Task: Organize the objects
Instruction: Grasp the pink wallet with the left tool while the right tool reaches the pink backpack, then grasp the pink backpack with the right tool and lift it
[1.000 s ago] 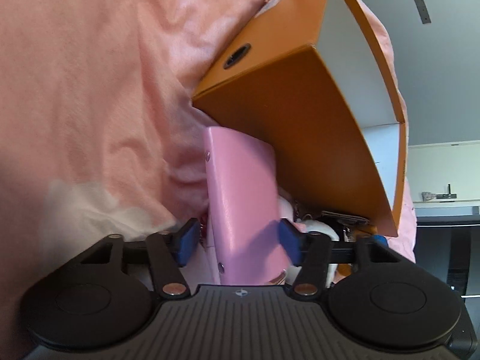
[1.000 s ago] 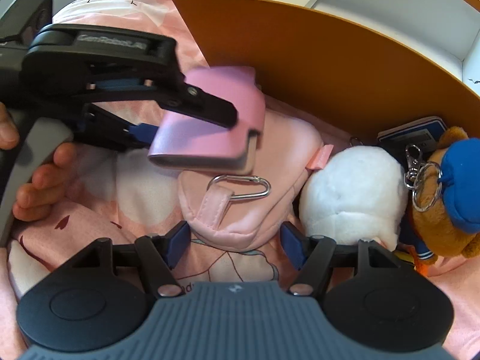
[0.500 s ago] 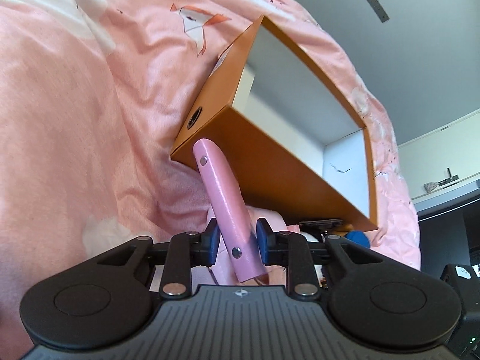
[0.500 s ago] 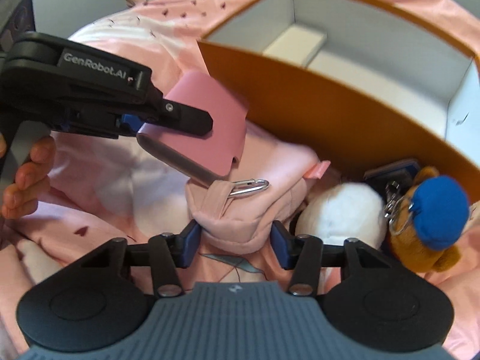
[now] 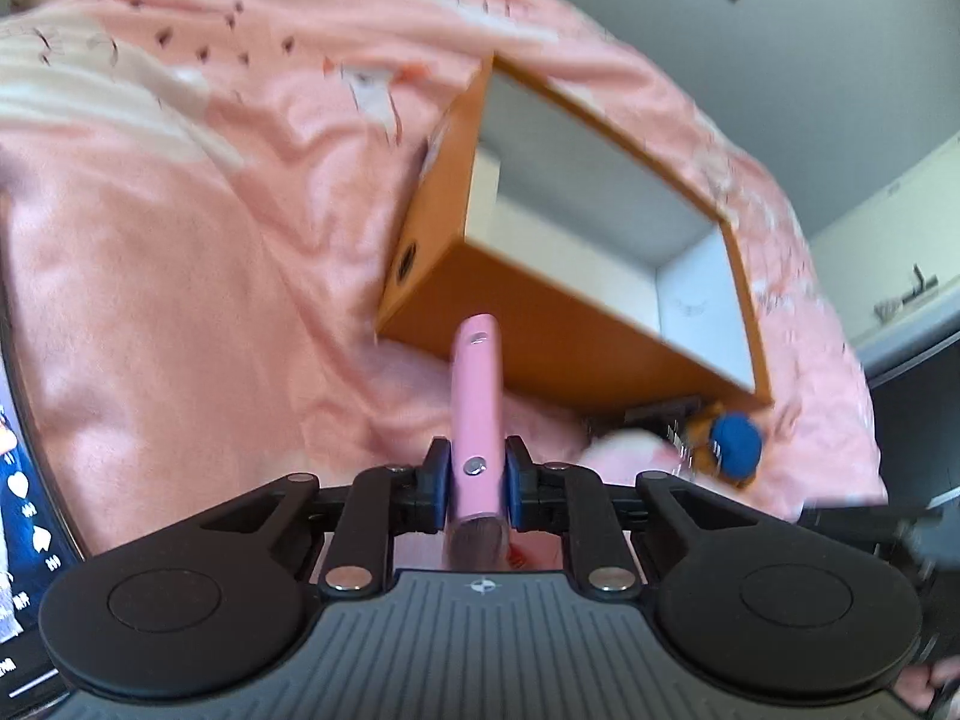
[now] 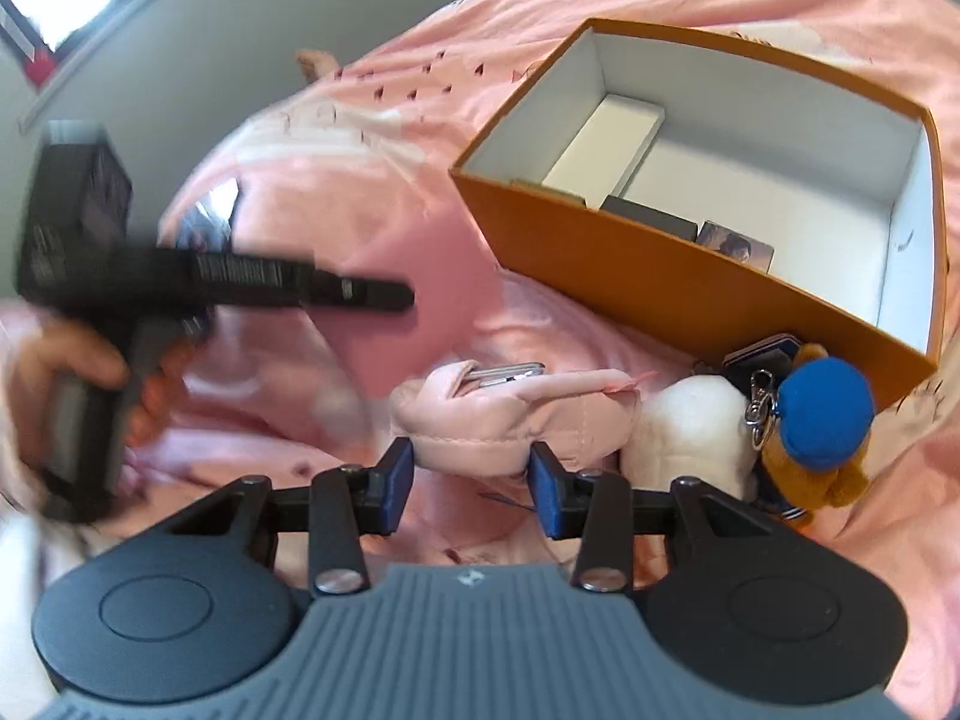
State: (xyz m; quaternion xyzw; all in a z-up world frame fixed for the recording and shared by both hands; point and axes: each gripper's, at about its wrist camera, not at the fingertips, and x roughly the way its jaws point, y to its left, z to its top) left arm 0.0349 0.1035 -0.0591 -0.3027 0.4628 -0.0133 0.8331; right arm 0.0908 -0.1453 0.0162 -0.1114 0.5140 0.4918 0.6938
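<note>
A salmon-pink blanket [image 5: 180, 276], printed with small dark triangles and cream patches, lies under an orange box [image 6: 690, 282] with a white inside. A pale pink wallet [image 5: 477, 414] with silver studs sits between blue pads [image 5: 437, 477] on the black left gripper [image 5: 474, 480]. Nearby: a light pink pouch [image 6: 510, 414], a white plush toy [image 6: 696, 426], and a brown bear [image 6: 822, 468] in a blue cap.

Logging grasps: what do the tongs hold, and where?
Left tongs clamp the pink wallet by its flat faces, near one end. Right tongs straddle the pink pouch, open.
</note>
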